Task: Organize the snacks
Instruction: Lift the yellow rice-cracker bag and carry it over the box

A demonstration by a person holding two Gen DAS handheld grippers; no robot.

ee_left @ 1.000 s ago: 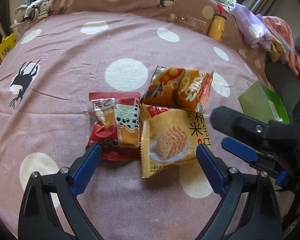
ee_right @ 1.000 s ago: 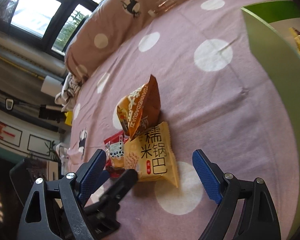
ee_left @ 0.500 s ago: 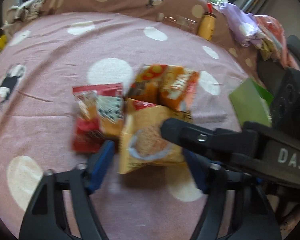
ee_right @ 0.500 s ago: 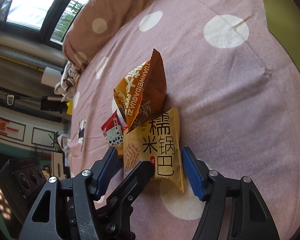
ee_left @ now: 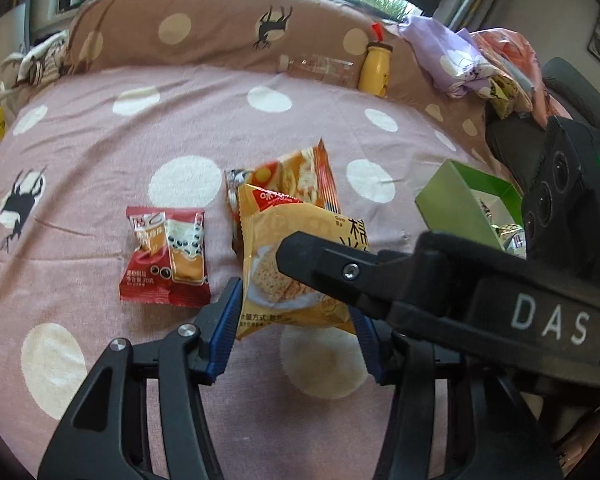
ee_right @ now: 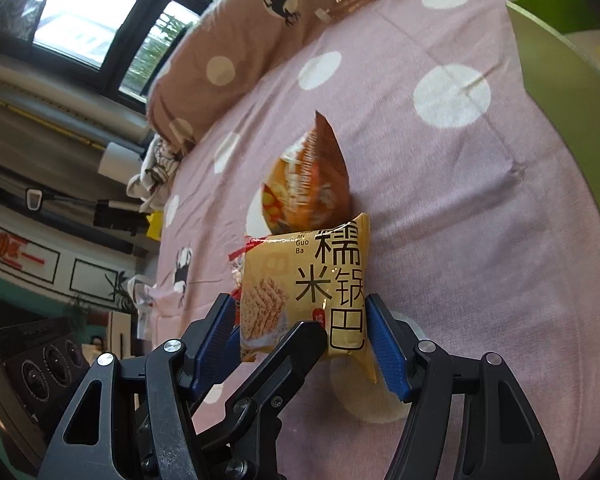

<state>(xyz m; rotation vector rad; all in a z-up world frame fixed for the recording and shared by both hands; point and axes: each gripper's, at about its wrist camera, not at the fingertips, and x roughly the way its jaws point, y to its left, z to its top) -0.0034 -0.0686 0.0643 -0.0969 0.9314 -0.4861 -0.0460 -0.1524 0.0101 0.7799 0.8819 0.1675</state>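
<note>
A yellow rice-cracker packet (ee_left: 288, 268) is pinched between the blue pads of my left gripper (ee_left: 296, 332) and stands tilted up off the pink spotted cover (ee_left: 100, 128). My right gripper (ee_right: 308, 340) is closed on the same packet (ee_right: 320, 280) from the other side; its black finger (ee_left: 340, 268) crosses the left wrist view. An orange snack bag (ee_left: 296, 180) stands behind the packet and shows in the right wrist view (ee_right: 308, 184). A red milk-tea packet (ee_left: 166, 256) lies flat to the left.
A green box (ee_left: 456, 204) with snacks inside stands at the right, also at the right edge of the right wrist view (ee_right: 560, 80). A yellow bottle (ee_left: 374, 68) and a clear bottle (ee_left: 320, 68) lie by the brown bolster (ee_left: 220, 28). Clothes (ee_left: 468, 60) are piled at the far right.
Both grippers have closed in on the yellow packet and shut on it. The packet has lifted from flat to tilted up. The orange bag has tipped upright.
</note>
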